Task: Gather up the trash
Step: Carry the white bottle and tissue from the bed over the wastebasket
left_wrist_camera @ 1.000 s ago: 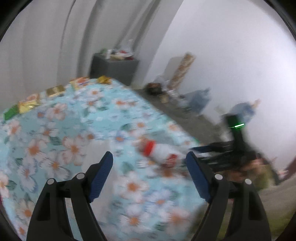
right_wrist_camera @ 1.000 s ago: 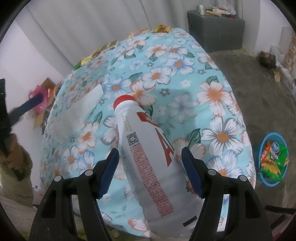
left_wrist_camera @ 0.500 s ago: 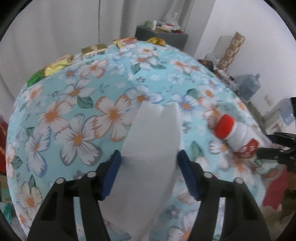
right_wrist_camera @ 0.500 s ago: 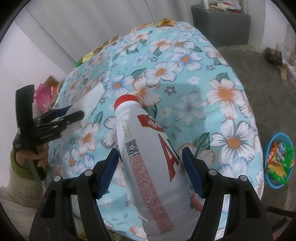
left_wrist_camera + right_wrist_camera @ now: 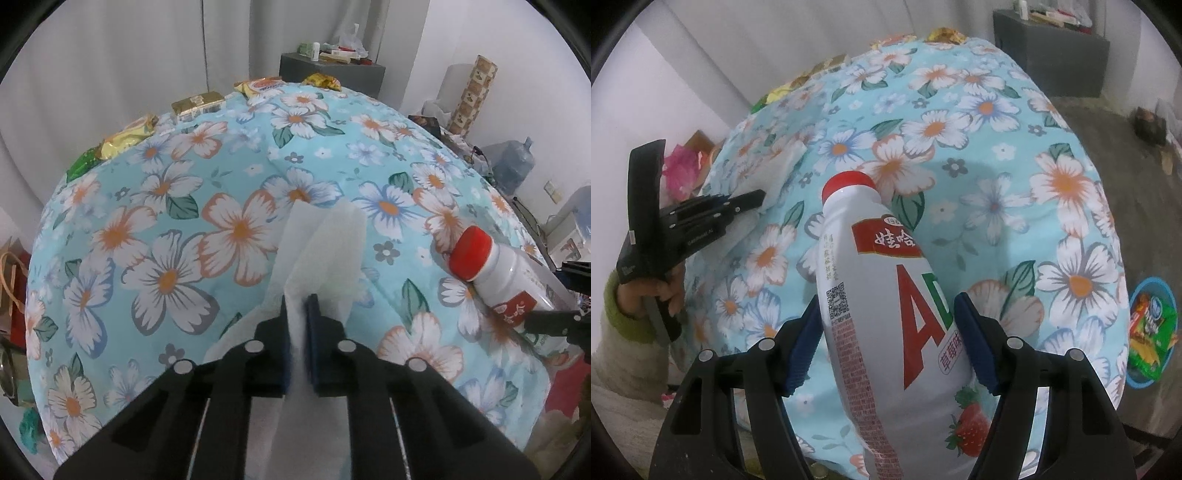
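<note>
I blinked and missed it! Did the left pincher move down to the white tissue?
Yes. The left gripper dropped toward the flowered tablecloth, and its jaws have just been closing; they now pinch the white tissue.

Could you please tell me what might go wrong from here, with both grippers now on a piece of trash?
The left gripper has just closed on only a fold of the white tissue; thin paper could tear or slip out when lifted. The bottle sits between the right gripper's jaws, whose pads barely seem to touch its smooth sides, so it could slide. The basket stands off the table.
</note>
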Available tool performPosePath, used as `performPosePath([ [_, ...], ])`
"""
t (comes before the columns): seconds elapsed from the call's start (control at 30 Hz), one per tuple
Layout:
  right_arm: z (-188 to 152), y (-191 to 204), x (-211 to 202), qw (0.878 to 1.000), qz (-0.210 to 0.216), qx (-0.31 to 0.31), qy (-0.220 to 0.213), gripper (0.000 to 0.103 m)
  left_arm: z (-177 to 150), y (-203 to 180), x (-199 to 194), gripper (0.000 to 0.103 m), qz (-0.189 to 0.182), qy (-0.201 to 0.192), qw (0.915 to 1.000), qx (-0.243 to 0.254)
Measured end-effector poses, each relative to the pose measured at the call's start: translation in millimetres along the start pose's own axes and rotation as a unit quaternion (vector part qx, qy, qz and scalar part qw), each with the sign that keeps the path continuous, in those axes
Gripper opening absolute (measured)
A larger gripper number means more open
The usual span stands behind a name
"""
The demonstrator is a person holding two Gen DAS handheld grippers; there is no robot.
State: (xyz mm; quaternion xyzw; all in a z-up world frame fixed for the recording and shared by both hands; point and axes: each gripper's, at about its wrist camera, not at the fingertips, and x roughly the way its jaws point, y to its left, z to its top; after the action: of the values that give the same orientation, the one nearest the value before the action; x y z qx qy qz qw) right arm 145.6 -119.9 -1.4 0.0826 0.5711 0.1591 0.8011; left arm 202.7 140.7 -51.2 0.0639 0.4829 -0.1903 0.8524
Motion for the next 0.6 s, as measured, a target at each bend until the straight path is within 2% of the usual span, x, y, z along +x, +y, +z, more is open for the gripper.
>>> performPosePath([
  [0.17,-6,-7,-9,1.000,0.014,0.018,-0.016,0.064,4,-6,-15,0.004,-0.016,-0.016,0.9997,-0.006],
  [0.33,-15,-23,-24,0.997,0.048,0.051,-0.040,0.062,13,-18,-32,0.004,-0.028,-0.038,0.9989,-0.003],
  [0.6,-36,-64,-62,0.983,0.096,0.121,-0.098,0.060,43,-73,-56,0.004,-0.091,-0.076,0.9925,0.031],
])
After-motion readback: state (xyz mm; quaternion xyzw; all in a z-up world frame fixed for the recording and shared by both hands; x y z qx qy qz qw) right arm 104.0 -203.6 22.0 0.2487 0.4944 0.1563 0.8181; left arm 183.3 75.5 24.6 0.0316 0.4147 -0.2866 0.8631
